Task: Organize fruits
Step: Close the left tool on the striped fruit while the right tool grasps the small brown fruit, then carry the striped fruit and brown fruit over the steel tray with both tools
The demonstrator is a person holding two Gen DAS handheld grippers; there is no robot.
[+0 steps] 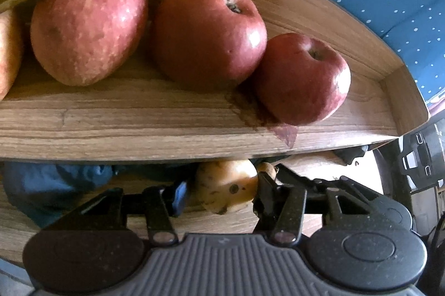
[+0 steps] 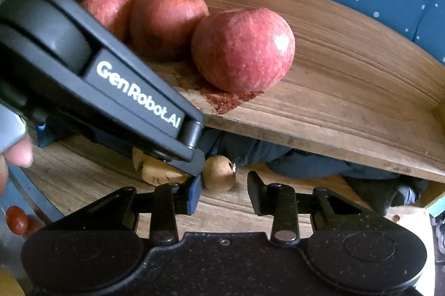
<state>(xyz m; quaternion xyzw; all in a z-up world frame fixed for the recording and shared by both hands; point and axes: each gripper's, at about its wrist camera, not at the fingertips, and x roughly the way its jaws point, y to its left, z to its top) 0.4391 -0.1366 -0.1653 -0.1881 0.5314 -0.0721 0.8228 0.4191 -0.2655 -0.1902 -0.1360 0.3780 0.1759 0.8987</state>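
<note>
The tan pear [image 1: 226, 186] lies on the desk below the wooden tray [image 1: 194, 129], pinched by the left tool [image 1: 222, 190]. Lift straight, clearing the tray's edge. The right tool [image 2: 224, 193] stands spread behind a smaller brown fruit [image 2: 218, 173].

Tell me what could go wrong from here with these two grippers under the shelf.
The left gripper, clamped on a yellowish fruit, sits right beside the right gripper; they could collide. Lifting straight up could knock the wooden shelf overhead, and the apple near its front edge might roll off.
</note>
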